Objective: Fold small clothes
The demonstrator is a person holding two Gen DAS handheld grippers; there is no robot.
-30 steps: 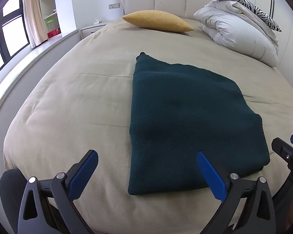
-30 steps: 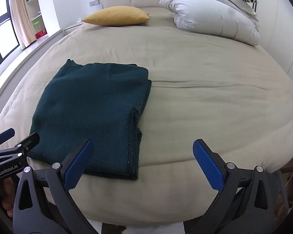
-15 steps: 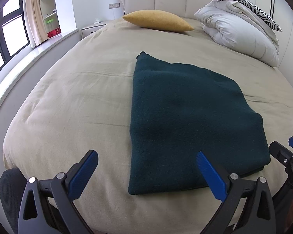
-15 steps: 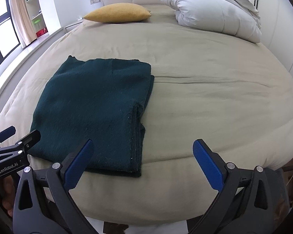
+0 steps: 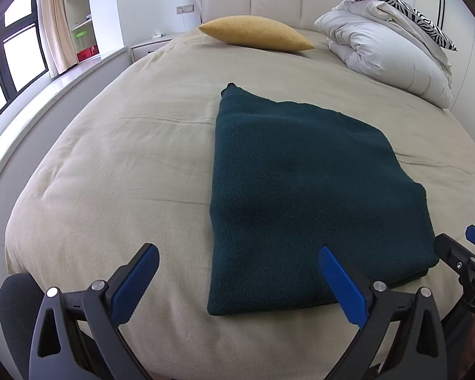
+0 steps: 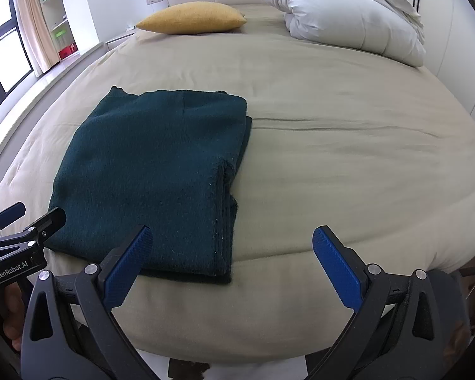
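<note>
Dark green sweater (image 5: pixel 304 196) sits folded into a neat rectangle on the beige bedspread (image 5: pixel 120 158), near the foot edge. Left gripper (image 5: pixel 237 280) and right gripper (image 6: pixel 231 266) both hang just off that edge, jaws spread wide, holding nothing. Mustard pillow (image 5: pixel 256 33) and white duvet (image 5: pixel 386 53) are up by the headboard.

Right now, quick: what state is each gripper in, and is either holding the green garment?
Left gripper: open, holding nothing.
Right gripper: open, holding nothing.
Folded green garment: lying free on the bed.
</note>
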